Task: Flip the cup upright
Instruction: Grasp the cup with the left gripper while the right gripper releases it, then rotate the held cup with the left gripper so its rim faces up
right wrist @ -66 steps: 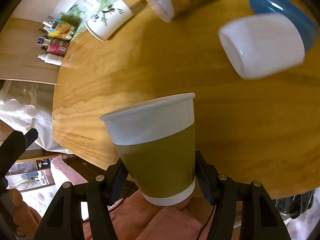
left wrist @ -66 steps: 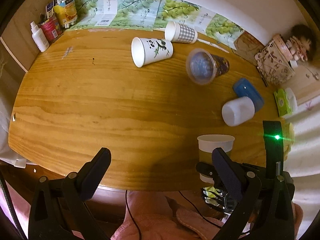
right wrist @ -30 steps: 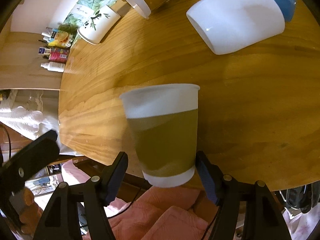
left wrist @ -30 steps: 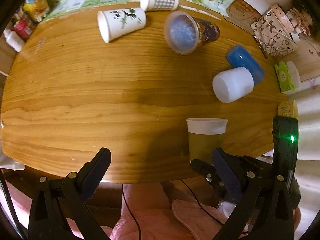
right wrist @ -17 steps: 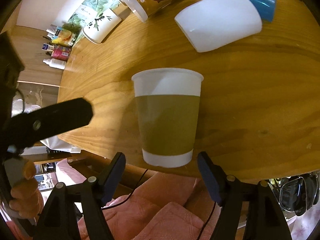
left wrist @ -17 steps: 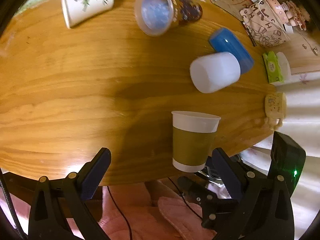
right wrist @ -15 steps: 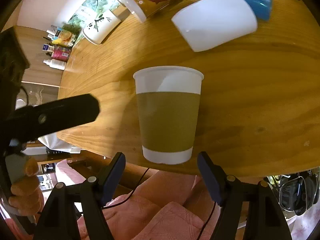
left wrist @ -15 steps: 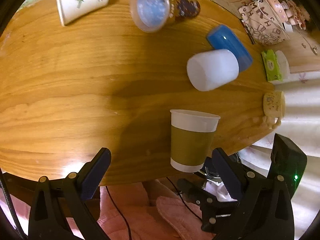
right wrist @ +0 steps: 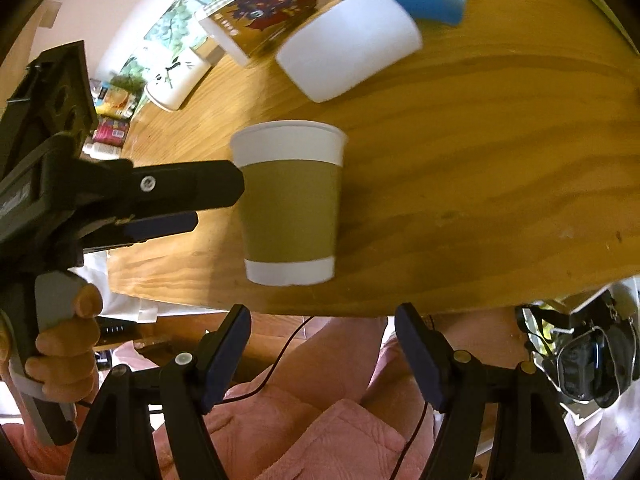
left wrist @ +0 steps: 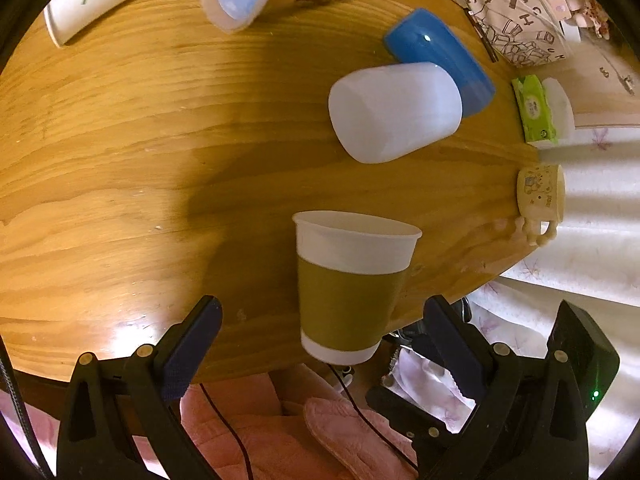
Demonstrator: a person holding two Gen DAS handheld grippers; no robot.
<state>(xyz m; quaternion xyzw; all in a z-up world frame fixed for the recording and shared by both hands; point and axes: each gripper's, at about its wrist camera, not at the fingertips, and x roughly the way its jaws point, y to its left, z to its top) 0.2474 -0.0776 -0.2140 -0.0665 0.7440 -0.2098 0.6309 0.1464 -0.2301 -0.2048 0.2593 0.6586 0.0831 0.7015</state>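
Right gripper: jaws spread, nothing between them, just short of the paper cup. Left gripper: jaws spread wide, also empty. Cup, white with an olive sleeve, stands upright near the front edge of the wooden table. White plastic cup lies on its side farther in, blue cup touching it.

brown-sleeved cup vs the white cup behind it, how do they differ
The brown-sleeved cup stands upright near the table's front edge, mouth up; the white cup lies on its side farther back. The first is white with a brown band; the second is plain white all over. The white cup rests against a blue cup; the sleeved one stands alone. Neither is gripped.
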